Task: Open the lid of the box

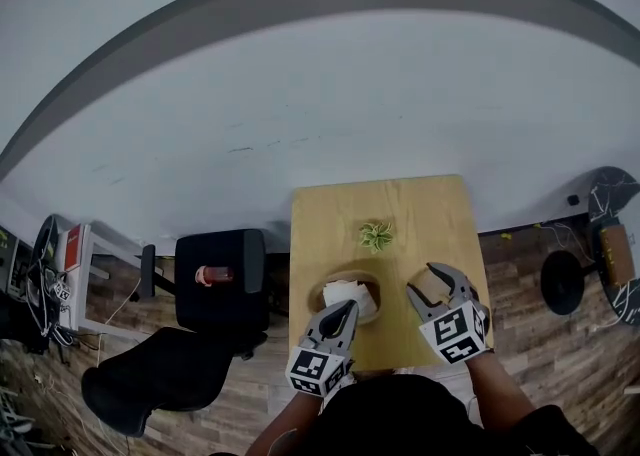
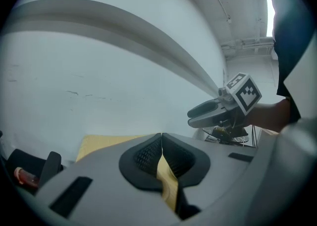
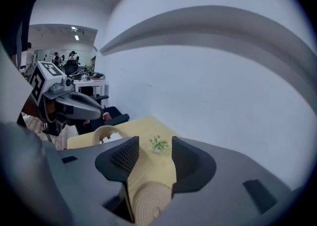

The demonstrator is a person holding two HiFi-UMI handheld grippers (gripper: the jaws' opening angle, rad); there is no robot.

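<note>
office-type rm: swivel chair, cluttered desk.

Flat, even light fills a room bent by wide-angle lenses.
The pale wall bows into an arc in every view, and both gripper views darken to black at the corners. No hard shadows cross the desk. Distant ceiling lamps glow; a bright strip glares; the near left tongs look soft.

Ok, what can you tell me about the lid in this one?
The lid is a round, pale tan disc, wood-like, with fine concentric rings on its face. It is off the box and held above the table, clamped between the jaws of the right hand-held gripper. In the head view it is right of the open box.
</note>
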